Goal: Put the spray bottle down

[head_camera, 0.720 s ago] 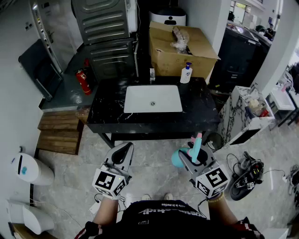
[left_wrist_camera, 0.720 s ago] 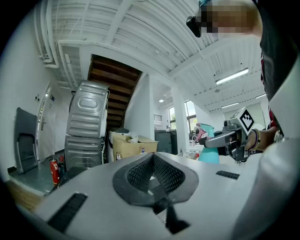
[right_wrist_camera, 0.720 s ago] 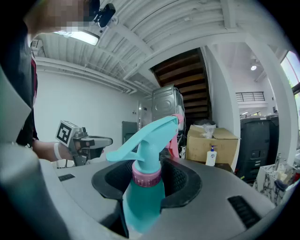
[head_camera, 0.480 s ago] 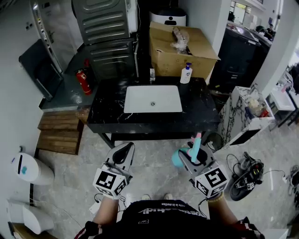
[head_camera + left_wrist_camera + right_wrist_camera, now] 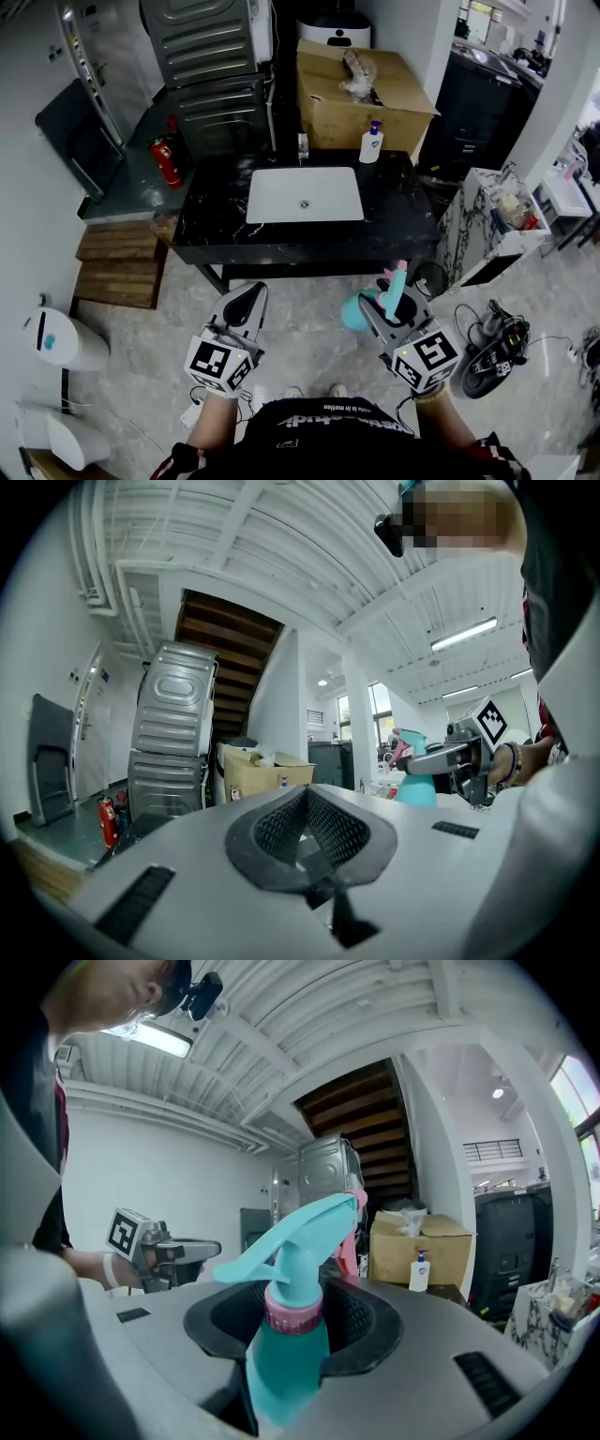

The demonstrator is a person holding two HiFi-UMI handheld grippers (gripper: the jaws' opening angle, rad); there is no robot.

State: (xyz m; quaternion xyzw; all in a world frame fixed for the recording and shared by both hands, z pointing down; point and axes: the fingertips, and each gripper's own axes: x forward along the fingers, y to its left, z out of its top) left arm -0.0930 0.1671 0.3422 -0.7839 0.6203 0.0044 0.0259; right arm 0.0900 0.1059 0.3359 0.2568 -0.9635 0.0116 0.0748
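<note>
**Q:** Status of the set-down?

**Op:** Not done. I have the spray bottle (image 5: 360, 315) clamped in the right gripper (image 5: 392, 305). In the right gripper view the pads sit on its teal shoulder, just under the pink collar. It is upright, with the trigger head standing above the jaws. The bottle hangs in the air over the floor (image 5: 300, 328). It is short of the front edge of the black counter (image 5: 394, 225) and nearer that counter's right front corner than its left.

**Q:** Left side?

**Op:** The left gripper (image 5: 249, 302) is clenched on nothing. Its own view shows the pads meeting with no object between them. I am holding it level, well apart from the bottle.

**Q:** What remains?

**Op:** My reading is that everything is left. I must carry the bottle to a resting place, stand it on its base, let go and back the jaws off. The bare counter to the right of the sink (image 5: 272, 202), in front of the soap dispenser (image 5: 371, 143), looks the likeliest place. The task names no spot, so that is my guess.

**Q:** Change against the earlier head frames?

**Op:** Very little. The grip is the same and both grippers sit in nearly the same places. The counter lies slightly higher in the frame, which I put down to my head camera shifting. The bottle looks no closer to the front edge.
</note>
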